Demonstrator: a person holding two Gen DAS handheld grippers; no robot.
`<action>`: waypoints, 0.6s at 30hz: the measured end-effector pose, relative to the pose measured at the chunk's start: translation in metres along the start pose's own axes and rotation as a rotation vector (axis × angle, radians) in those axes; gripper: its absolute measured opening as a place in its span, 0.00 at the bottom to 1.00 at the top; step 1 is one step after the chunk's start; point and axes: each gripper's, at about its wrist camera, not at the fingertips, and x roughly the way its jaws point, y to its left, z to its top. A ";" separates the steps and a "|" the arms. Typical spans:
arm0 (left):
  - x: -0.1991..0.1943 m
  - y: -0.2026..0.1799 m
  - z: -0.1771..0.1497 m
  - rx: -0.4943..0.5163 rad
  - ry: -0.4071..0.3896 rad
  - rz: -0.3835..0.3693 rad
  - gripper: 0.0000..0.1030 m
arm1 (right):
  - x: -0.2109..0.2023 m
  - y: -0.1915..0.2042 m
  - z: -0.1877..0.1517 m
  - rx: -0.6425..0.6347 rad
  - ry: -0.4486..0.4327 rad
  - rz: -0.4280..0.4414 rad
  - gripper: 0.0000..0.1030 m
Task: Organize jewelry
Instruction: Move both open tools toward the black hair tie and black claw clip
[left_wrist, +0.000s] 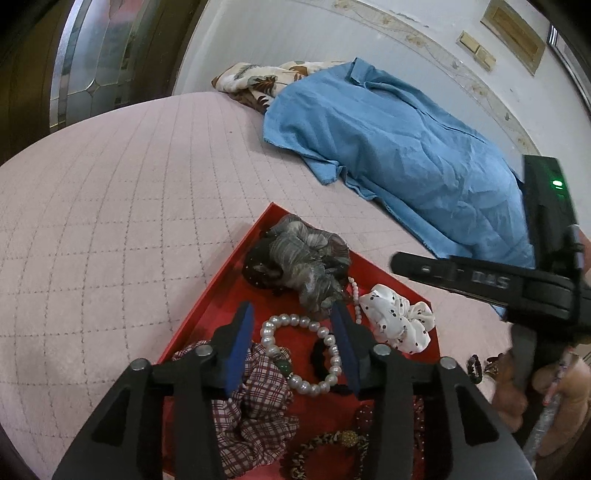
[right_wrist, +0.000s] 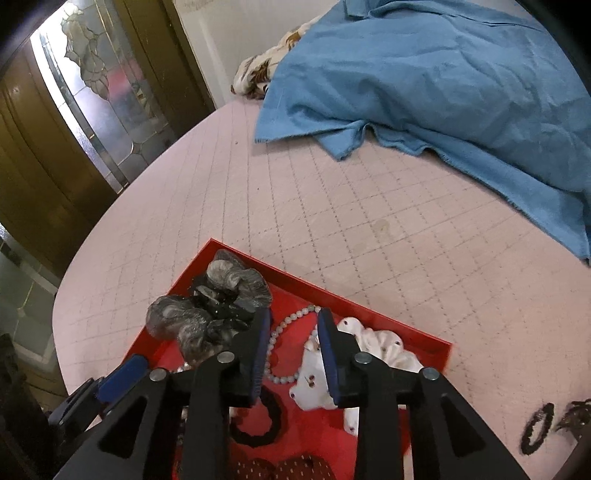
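A red tray (left_wrist: 221, 266) lies on the pink quilted bed and holds jewelry and scrunchies. My left gripper (left_wrist: 293, 312) is open above a white pearl bracelet (left_wrist: 306, 384) with a green bead. A grey scrunchie (left_wrist: 303, 258), a white dotted scrunchie (left_wrist: 399, 317) and a plaid scrunchie (left_wrist: 255, 398) lie around it. My right gripper (right_wrist: 291, 315) is open and empty above a pale bead bracelet (right_wrist: 280, 336) in the tray (right_wrist: 369, 306), between the grey scrunchie (right_wrist: 221, 280) and the white scrunchie (right_wrist: 388, 354). The right gripper's body shows in the left wrist view (left_wrist: 517, 284).
A blue cloth (left_wrist: 388, 140) and a floral cloth (left_wrist: 251, 77) lie at the far side of the bed. Dark hair ties (right_wrist: 535, 428) lie on the quilt right of the tray. A glass-panelled door (right_wrist: 92, 96) stands to the left.
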 end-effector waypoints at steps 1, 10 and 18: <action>0.000 -0.001 0.000 0.004 -0.002 0.004 0.44 | -0.005 -0.002 -0.002 0.002 -0.003 0.003 0.29; -0.009 -0.004 -0.004 0.023 -0.050 0.031 0.59 | -0.056 -0.021 -0.049 -0.014 -0.021 -0.032 0.39; -0.016 -0.024 -0.017 0.140 -0.110 0.165 0.60 | -0.106 -0.071 -0.120 0.058 -0.018 -0.105 0.47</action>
